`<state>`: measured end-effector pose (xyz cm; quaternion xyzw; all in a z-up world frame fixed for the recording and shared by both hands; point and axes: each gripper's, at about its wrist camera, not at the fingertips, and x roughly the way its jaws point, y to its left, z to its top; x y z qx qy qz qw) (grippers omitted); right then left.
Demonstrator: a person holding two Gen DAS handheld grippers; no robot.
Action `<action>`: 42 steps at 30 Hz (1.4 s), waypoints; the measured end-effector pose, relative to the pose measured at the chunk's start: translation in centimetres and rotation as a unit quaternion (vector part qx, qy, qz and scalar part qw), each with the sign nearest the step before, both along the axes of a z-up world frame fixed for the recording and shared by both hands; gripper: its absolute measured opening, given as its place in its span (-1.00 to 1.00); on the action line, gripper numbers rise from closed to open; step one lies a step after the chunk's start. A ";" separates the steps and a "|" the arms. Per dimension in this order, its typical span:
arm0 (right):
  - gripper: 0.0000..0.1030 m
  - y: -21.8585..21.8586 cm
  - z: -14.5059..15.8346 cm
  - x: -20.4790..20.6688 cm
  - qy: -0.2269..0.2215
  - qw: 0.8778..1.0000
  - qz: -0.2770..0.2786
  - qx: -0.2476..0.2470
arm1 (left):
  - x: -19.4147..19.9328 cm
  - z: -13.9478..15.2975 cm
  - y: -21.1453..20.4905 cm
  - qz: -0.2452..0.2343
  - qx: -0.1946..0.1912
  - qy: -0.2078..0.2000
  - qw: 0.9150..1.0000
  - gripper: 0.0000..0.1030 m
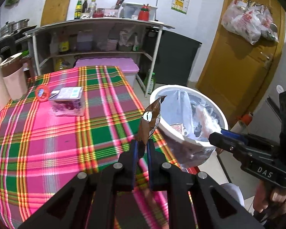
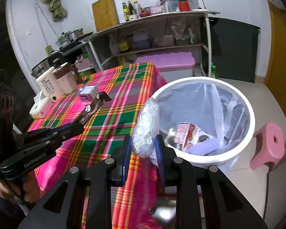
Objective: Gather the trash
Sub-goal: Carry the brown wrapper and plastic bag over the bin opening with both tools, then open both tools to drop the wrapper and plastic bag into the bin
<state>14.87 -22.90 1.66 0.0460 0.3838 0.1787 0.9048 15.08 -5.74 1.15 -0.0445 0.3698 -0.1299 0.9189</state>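
Brown foil wrapper point(image 1: 150, 122) pinched at its bottom edge in left claw point(image 1: 142, 148), above desk point(image 1: 57, 143) edge beside bin point(image 1: 188, 116); light, crinkly, slippery. Crumpled clear plastic wad point(image 2: 145, 128) squeezed by right claw point(image 2: 145, 147) near bin rim point(image 2: 200, 80); soft, weightless.

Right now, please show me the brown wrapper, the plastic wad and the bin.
brown wrapper point(image 1: 149, 123), left wrist view, its printed middle.
plastic wad point(image 2: 145, 129), right wrist view, its middle.
bin point(image 2: 250, 114), right wrist view, its white rim.
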 end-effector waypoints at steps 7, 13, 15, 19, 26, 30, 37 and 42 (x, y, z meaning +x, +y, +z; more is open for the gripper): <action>-0.49 -2.1 -0.5 0.5 0.005 1.000 -0.023 0.002 | 1.5 0.0 -2.6 -0.026 0.005 0.001 1.000 -0.80; -0.49 -4.1 -0.8 1.1 0.008 0.999 -0.043 0.003 | 2.8 -0.1 -4.5 -0.047 0.007 0.004 0.999 -0.80; -0.49 -4.7 -0.8 1.4 0.009 0.999 -0.049 0.003 | 3.3 -0.2 -5.0 -0.052 0.007 0.006 0.999 -0.80; -0.49 -5.8 -1.2 1.9 0.014 0.998 -0.060 0.003 | 4.2 -0.6 -6.2 -0.061 0.007 0.012 0.998 -0.80; -0.49 -6.9 -1.8 3.1 0.026 0.997 -0.068 -0.002 | 5.7 -1.3 -7.7 -0.077 0.004 0.025 0.997 -0.80; -0.48 -7.2 -2.1 3.8 0.034 0.997 -0.073 -0.001 | 6.5 -1.5 -8.4 -0.082 0.005 0.030 0.996 -0.79; -0.43 -7.5 -2.7 4.6 0.045 0.996 -0.074 0.000 | 7.3 -1.8 -9.1 -0.091 0.005 0.035 0.995 -0.76; -0.23 -7.5 -2.7 4.5 0.040 0.996 -0.075 0.002 | 7.3 -1.9 -9.1 -0.091 -0.001 0.036 0.995 -0.49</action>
